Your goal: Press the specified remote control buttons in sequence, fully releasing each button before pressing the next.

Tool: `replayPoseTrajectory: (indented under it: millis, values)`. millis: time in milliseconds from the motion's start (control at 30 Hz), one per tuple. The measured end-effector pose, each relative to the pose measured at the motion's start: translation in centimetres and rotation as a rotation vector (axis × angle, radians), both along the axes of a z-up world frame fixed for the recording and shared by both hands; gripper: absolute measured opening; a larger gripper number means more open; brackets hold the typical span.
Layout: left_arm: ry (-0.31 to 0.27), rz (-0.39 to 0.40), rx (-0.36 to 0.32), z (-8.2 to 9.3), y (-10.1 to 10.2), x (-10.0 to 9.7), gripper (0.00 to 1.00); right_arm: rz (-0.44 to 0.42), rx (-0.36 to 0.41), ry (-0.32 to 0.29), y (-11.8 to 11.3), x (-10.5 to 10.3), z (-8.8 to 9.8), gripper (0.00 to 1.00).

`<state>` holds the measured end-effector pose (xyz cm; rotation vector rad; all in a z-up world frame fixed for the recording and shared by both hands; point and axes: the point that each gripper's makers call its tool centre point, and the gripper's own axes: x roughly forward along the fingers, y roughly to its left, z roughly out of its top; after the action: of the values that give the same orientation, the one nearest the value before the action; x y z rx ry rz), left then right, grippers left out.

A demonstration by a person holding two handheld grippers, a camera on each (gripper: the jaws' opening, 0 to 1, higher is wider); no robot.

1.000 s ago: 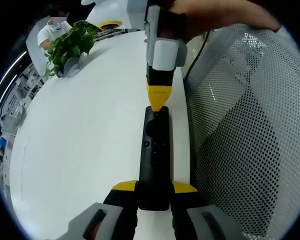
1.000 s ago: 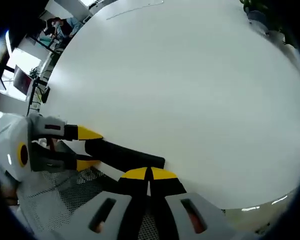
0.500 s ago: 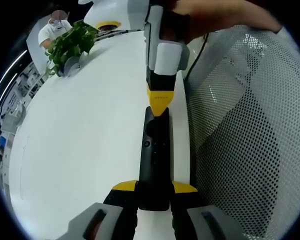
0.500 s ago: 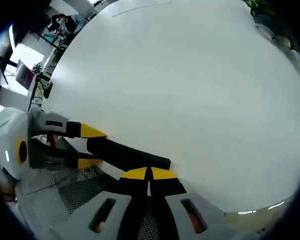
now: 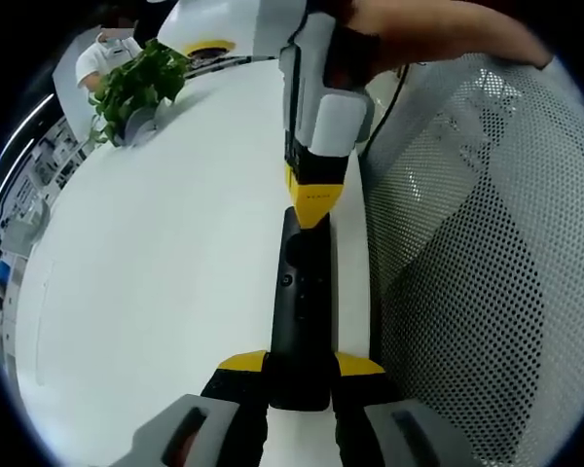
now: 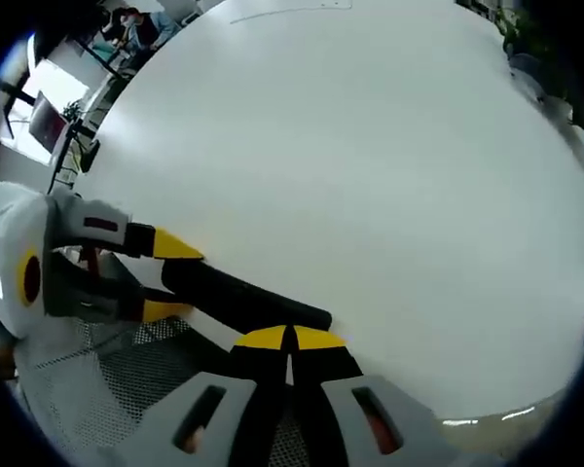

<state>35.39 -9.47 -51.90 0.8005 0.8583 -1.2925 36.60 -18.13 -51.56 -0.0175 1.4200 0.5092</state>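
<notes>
Remote clamped at the table edge, right tips on its far end

We grip the black remote control (image 5: 300, 311) by its near end in the left gripper (image 5: 300, 368), on the white table (image 5: 165, 272) beside a mesh chair back (image 5: 477, 263); our right gripper (image 6: 290, 339), jaws closed together, meets the remote's top end; a potted plant (image 5: 134, 86) stands far off

A white table (image 5: 175, 253) carries a black remote (image 5: 300, 311) and, seemingly, a potted plant (image 5: 136, 88).
</notes>
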Motion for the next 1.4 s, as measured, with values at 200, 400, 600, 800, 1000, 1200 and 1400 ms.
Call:
replayPoseTrajectory:
  millis: [200,400,600,800,1000,1200,1400]
  values:
    - [0.001,0.001,-0.001,0.00,-0.01,0.02,0.24,-0.038,0.034,0.027,-0.01,0.01,-0.01,0.00]
    - [0.003,0.011,-0.006,0.00,0.00,0.05,0.24,-0.080,0.051,0.038,-0.13,-0.01,0.05,0.00]
    - [0.004,0.015,-0.010,0.01,0.01,0.03,0.24,-0.065,0.042,0.027,0.04,-0.11,0.21,0.00]
    - [0.007,0.018,-0.012,0.00,0.00,0.03,0.24,-0.064,0.045,0.032,-0.05,-0.01,0.14,0.00]
    - [0.010,0.019,-0.012,-0.01,-0.01,0.04,0.25,-0.069,0.045,0.036,-0.05,-0.05,0.13,0.00]
    - [0.010,0.019,-0.013,-0.02,-0.01,0.04,0.25,-0.066,0.042,0.032,-0.03,-0.03,0.17,0.00]
    - [0.010,0.017,-0.012,-0.02,-0.03,0.00,0.25,-0.069,0.041,0.024,0.00,0.08,0.40,0.00]
